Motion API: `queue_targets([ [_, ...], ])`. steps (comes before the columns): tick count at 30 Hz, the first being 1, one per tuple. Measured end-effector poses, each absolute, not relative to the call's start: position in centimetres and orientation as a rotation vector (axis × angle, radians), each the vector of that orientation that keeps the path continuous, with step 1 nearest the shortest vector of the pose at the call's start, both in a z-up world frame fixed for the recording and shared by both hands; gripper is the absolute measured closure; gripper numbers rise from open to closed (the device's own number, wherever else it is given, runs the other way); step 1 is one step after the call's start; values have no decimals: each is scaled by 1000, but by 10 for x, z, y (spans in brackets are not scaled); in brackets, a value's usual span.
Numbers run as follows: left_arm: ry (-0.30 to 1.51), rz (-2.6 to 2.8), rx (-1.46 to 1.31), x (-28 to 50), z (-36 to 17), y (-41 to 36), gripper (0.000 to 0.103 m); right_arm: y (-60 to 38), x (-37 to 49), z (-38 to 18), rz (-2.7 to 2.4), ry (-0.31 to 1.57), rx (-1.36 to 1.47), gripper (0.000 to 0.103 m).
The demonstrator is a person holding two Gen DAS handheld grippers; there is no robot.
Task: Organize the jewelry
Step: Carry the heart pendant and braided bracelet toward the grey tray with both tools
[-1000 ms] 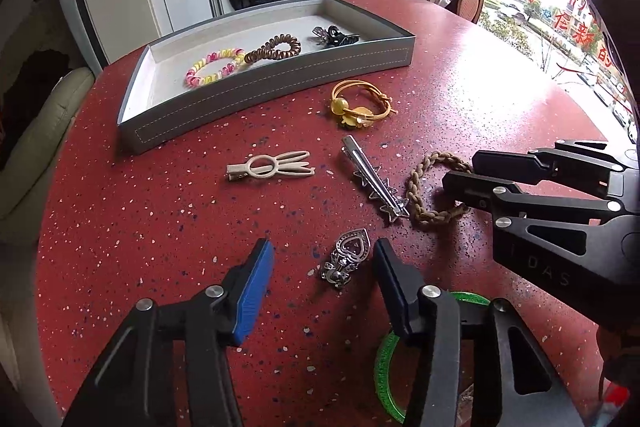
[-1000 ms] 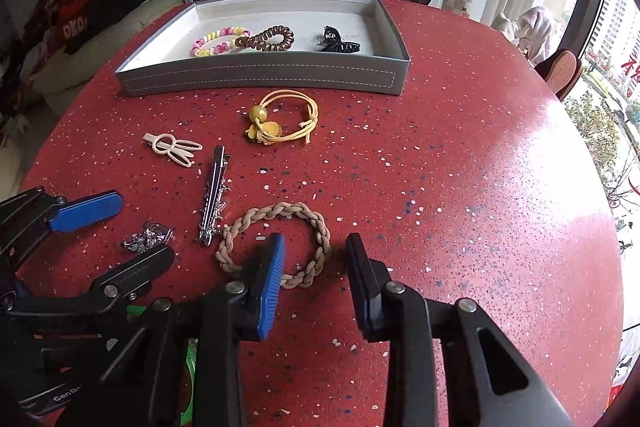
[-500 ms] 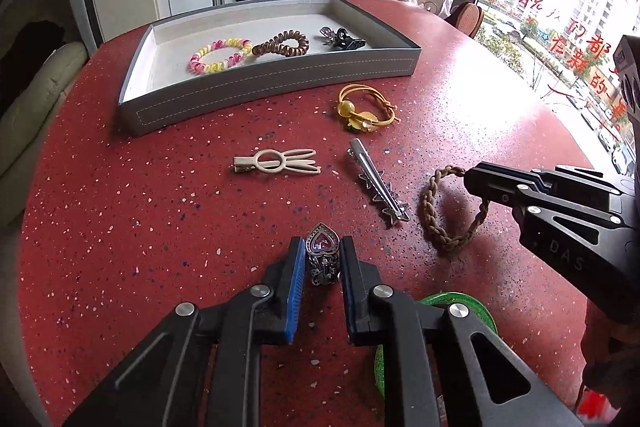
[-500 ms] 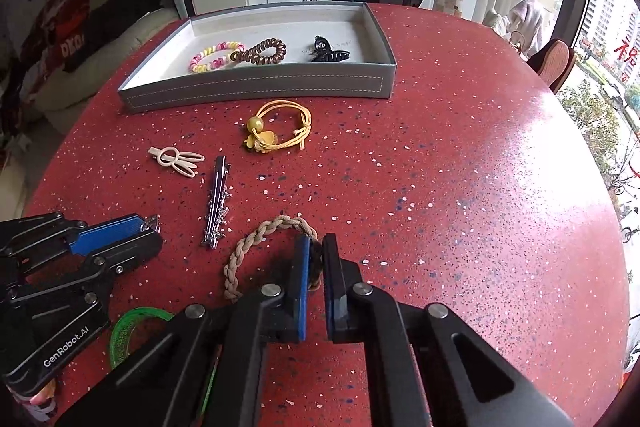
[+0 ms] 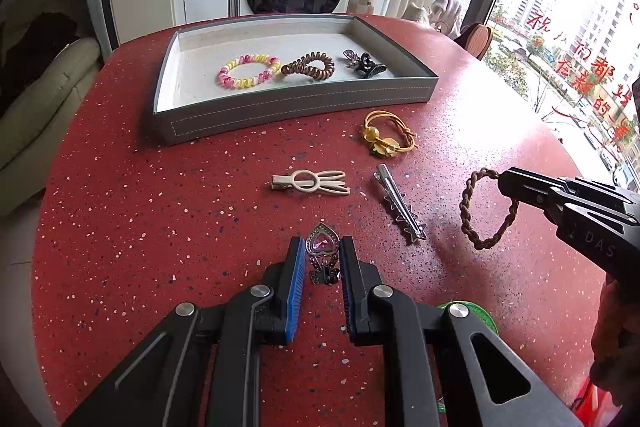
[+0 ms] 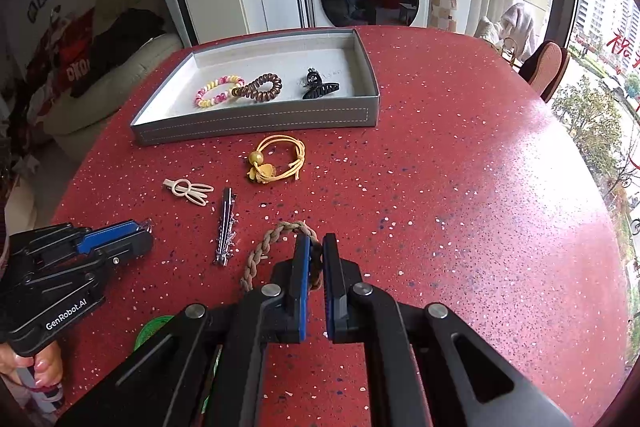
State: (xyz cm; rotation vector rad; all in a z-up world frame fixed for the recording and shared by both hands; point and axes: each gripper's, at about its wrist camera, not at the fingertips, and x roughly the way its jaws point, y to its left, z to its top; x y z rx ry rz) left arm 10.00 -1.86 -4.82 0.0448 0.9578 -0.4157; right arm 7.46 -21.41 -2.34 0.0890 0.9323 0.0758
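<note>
clips (image 5: 310, 183) before tray (image 5: 288, 111), right tabletop (image 6: 480, 211) bare

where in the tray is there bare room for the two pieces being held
Free: the tray's back half behind the row, and the left end beside the pink-yellow coil tie. Crowded: the front strip, where that tie touches the brown coil tie, with the black claw clip just right of them.

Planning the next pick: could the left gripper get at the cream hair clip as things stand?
Probably not yet: the left gripper is shut on the heart brooch. The path to the cream hair clip looks clear.
</note>
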Motion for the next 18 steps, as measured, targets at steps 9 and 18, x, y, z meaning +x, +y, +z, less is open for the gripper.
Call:
queue_targets([
  [9,924,-403,17,110,-35,-10,67,-218,85,-13,86,920,128,96],
  [18,886,-382,-1,131,-22,-3,67,-220,101,1,112,899,149,96],
])
